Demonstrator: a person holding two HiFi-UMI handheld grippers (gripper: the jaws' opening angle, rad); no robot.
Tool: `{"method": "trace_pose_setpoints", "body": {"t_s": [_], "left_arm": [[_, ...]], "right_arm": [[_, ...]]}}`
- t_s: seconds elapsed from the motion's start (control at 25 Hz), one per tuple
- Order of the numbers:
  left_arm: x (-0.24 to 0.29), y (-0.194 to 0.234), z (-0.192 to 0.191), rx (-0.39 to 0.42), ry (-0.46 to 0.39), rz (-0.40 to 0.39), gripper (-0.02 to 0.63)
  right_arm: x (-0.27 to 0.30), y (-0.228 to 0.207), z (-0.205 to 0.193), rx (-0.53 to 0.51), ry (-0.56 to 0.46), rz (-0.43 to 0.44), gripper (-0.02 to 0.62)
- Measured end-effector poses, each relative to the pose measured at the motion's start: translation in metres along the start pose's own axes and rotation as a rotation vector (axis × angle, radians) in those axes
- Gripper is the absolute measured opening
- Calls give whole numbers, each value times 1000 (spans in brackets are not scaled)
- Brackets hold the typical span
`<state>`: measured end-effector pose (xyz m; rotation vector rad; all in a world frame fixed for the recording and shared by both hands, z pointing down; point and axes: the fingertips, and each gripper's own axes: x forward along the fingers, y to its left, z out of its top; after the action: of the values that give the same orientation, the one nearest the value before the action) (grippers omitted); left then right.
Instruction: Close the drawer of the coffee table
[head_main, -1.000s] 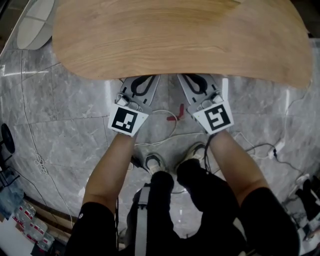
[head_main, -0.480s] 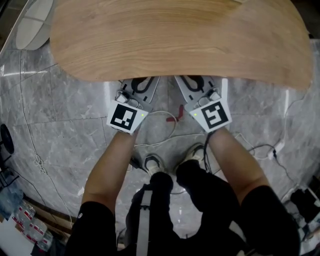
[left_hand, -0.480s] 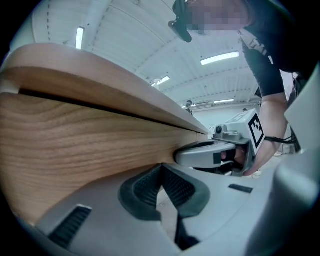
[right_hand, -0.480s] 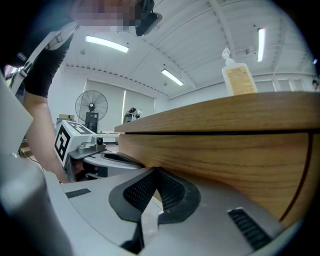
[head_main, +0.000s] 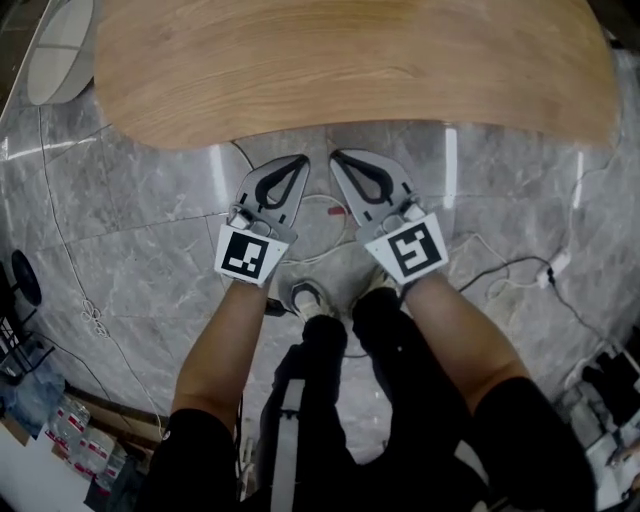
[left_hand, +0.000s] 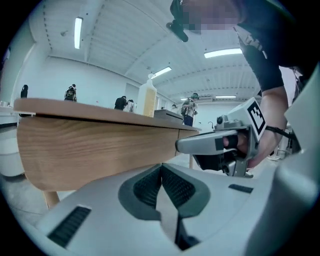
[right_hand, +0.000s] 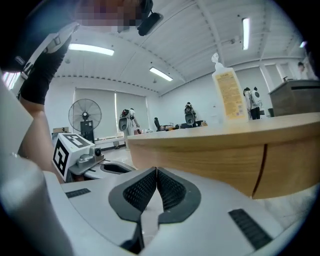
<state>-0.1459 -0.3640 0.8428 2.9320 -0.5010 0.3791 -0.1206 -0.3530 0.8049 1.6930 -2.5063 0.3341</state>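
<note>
"Drawer (right_hand: 200, 162) of the coffee table: where does it sit?"

"Under the wooden tabletop (head_main: 350, 70), and I judge it pushed home. In the right gripper view the wood front runs flush up to a thin upright seam, with nothing jutting out. From the head view no drawer box shows past the tabletop's near edge."

"And the claws?"

"Both are pressed together on nothing. The left claw (left_hand: 161, 172) shows its ribbed pads meeting, with only air ahead of them, and the right claw (right_hand: 156, 175) looks the same. I'd say they are kept shut because a closed tip makes a blunt pusher for a drawer front. Nothing here needs pinching."

"Why do they stand where they do?"

"They hang over the marble floor (head_main: 140, 260), clear of the table, with a strip of floor between their tips and the wood, so neither touches it. With the front flush, that reads to me as the push being finished and little left to do."

"How are the arms posed?"

"The left forearm (head_main: 225, 350) and the right forearm (head_main: 455, 330) reach forward from the body, side by side. The claws toe inward, their tips near each other but apart, aimed at the middle of the near edge. Their noses dip slightly below level. Each marker cube (head_main: 245, 255) faces up toward the head camera."
</note>
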Motion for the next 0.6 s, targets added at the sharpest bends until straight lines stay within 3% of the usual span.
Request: {"method": "trace_pose_setpoints", "body": {"t_s": [0.32,0.6], "left_arm": [[-44,-38,95,-44,-15,8,8],[-80,-58,175,-30,-27,12,8]], "right_arm": [[-61,13,82,66,-6,-86,11],[-100,21,164,27,-41,-115,11]]}}
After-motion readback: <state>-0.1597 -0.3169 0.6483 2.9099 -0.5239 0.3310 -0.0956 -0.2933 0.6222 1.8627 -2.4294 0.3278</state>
